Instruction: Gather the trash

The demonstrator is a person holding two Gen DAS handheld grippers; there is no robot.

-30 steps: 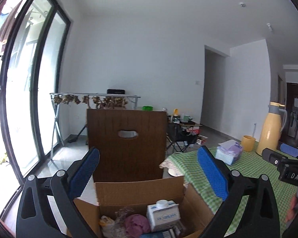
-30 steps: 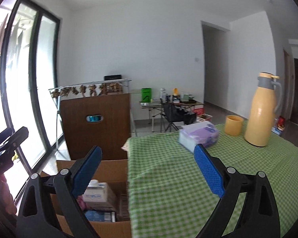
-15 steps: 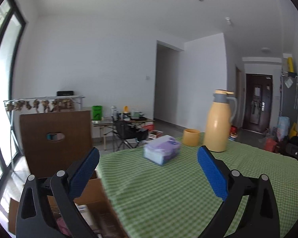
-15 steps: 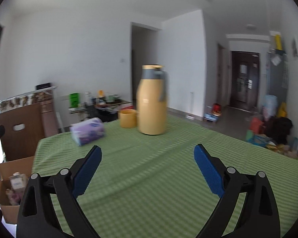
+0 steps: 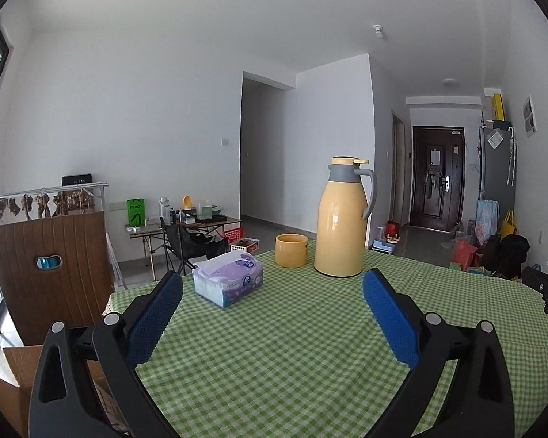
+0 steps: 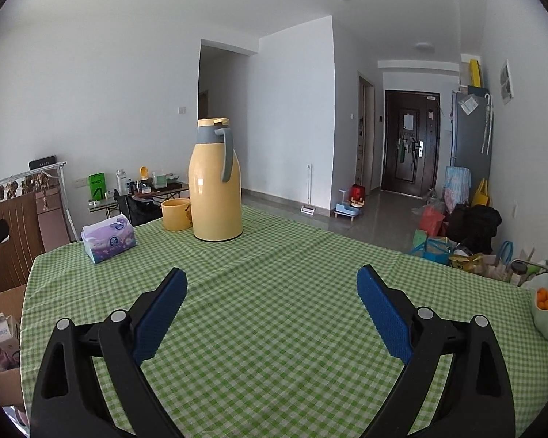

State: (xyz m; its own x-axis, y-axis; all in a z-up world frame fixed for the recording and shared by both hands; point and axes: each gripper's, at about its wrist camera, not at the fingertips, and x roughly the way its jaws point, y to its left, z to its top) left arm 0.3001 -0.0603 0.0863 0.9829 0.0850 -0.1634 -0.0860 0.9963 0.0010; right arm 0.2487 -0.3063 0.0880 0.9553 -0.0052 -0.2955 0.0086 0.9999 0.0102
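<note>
At lower left, cardboard box (image 6: pixel 3 301) held light, crushable trash; both left gripper (image 5: pixel 272 323) and right gripper (image 6: pixel 272 315) gaped empty.

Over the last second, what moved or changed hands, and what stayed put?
Both grippers swung from the cardboard box beside the table toward the room's right, across the green checked tablecloth. Nothing was grasped or released. The left gripper and right gripper stayed open and empty; flask, cup and tissue pack stayed put.
</note>
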